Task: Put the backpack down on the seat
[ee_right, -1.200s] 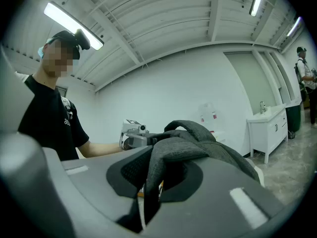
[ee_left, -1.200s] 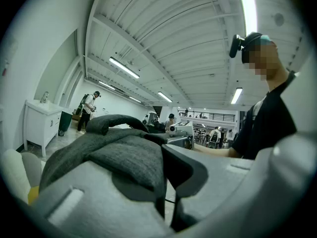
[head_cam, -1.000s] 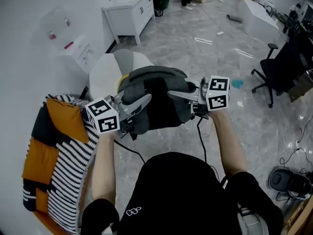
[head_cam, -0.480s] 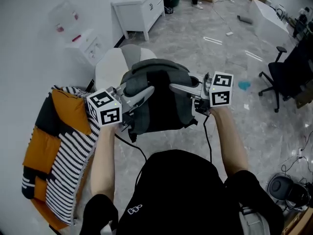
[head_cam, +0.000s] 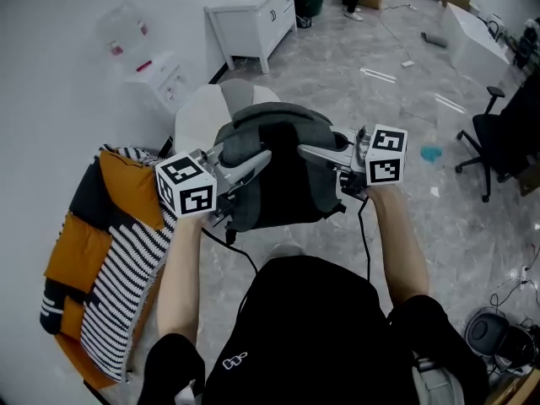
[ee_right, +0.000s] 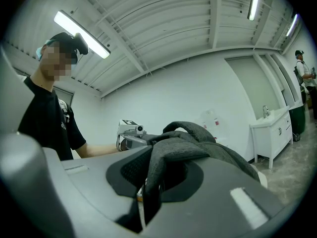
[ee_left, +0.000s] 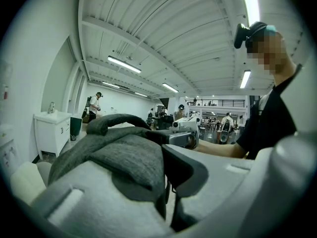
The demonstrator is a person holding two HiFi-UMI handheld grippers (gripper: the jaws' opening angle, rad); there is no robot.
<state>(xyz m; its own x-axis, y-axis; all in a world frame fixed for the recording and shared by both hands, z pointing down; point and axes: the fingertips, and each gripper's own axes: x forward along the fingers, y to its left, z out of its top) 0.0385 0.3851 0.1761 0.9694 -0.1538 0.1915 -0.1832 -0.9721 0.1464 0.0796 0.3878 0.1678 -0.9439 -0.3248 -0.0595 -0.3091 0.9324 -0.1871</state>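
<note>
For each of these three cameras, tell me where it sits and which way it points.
Head view: on the person's head, looking steeply down at the backpack, white seat beyond it; shows both forearms, torso, left gripper, right gripper.
Left gripper view: on the left gripper, looking along its jaws, clamped on backpack fabric, toward the right gripper and the person's torso.
Right gripper view: on the right gripper, jaws clamped on a strap, facing the left gripper.
Shared: both gripper views face each other across the backpack.

Open-plan lab/office hall: grey marble floor (head_cam: 354,99), office chair (head_cam: 506,137), white cabinet (head_cam: 253,19), exposed ceiling strip lights (ee_left: 124,64), people at distant desks.
</note>
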